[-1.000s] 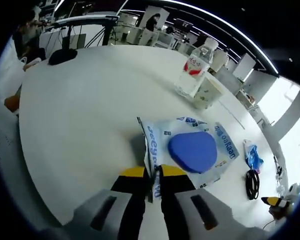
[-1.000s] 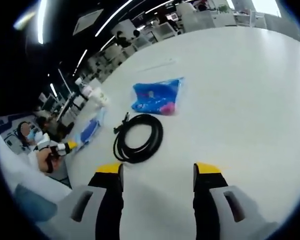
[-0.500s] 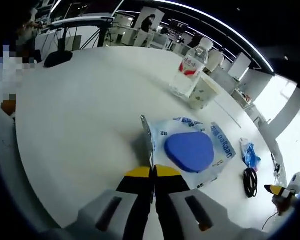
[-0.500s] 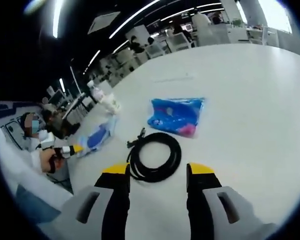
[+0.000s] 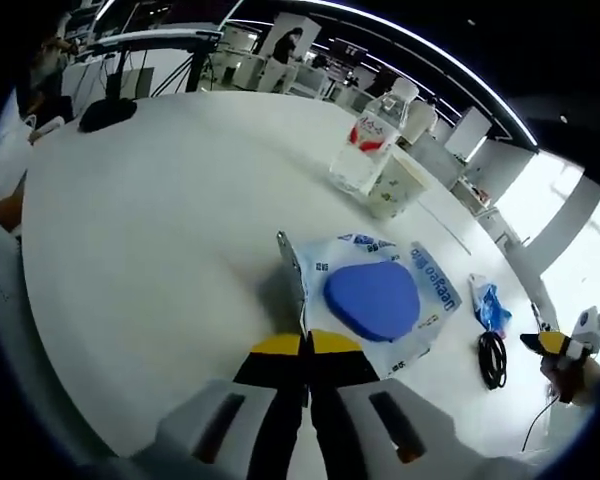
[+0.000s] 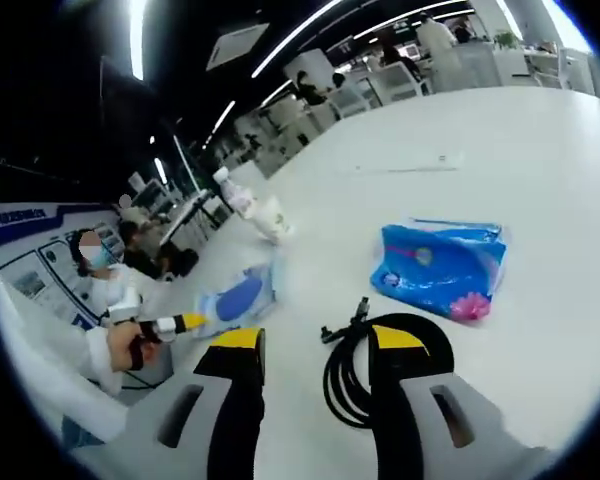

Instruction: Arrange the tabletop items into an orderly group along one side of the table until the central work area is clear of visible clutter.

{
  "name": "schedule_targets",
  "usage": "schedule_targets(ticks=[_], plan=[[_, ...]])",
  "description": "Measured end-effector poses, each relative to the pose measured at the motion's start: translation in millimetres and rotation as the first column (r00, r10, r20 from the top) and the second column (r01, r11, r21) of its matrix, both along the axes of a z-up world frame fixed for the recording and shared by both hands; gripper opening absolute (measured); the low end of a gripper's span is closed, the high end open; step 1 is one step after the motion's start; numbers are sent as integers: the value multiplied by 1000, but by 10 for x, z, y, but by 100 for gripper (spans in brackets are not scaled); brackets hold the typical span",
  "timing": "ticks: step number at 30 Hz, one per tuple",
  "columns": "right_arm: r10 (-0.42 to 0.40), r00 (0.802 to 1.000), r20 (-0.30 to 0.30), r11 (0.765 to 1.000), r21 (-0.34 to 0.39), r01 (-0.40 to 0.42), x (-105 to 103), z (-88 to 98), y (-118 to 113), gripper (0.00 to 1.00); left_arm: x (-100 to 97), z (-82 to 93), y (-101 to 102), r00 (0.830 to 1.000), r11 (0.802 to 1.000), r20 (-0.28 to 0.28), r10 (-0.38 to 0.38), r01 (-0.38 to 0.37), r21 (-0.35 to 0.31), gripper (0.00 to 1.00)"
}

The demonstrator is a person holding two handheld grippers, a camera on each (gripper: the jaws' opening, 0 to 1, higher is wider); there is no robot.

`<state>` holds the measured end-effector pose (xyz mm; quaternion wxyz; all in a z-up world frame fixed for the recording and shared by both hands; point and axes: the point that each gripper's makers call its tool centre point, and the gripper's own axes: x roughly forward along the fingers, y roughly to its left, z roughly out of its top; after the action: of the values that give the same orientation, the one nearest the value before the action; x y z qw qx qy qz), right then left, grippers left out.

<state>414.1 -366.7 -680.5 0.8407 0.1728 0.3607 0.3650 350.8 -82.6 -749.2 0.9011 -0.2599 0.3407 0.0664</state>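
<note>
White round tabletop (image 5: 150,230), items scattered across it: the clear plastic packet with blue lettering holding a blue rounded pad (image 5: 375,300) is lying near the table's middle, its near edge being pinched by the left gripper (image 5: 306,345), whose yellow-tipped jaws are pressed together on the plastic. The clear water bottle with a red label (image 5: 369,140) and the pale paper cup (image 5: 396,184) are standing just beside each other farther along the table. The blue printed plastic bag (image 6: 444,268) is lying flat, with the coiled black cable (image 6: 380,365) near it; the right gripper (image 6: 315,345) is hovering over that coil with jaws spread, one tip overlapping the coil, contact impossible to confirm. Progress, as judged: early. The items are well apart and not yet in any orderly row; the packet, the bag and the cable are all awaiting placement along one side.
</note>
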Motion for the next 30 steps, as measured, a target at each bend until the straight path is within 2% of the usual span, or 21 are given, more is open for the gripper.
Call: schedule_targets(ticks=[6, 11, 16, 19, 26, 30], plan=[[85, 996, -15, 996, -6, -85, 104, 5, 355, 39, 12, -3, 3, 1000, 1000, 5, -12, 12, -1, 0], [130, 991, -32, 991, -7, -131, 145, -9, 523, 38, 17, -17, 7, 999, 999, 7, -46, 46, 12, 0], [134, 986, -98, 991, 4, -135, 211, -116, 643, 39, 18, -19, -3, 998, 998, 7, -57, 57, 15, 0], [146, 984, -104, 989, -12, -148, 258, -177, 741, 38, 25, -30, 13, 998, 998, 3, -61, 61, 15, 0], [140, 976, -167, 990, 41, -135, 333, -193, 934, 32, 21, -23, -15, 997, 997, -5, -78, 78, 20, 0], [141, 972, -189, 990, 30, -137, 356, -265, 1055, 30, 17, -21, -29, 997, 996, -4, -82, 82, 33, 0]])
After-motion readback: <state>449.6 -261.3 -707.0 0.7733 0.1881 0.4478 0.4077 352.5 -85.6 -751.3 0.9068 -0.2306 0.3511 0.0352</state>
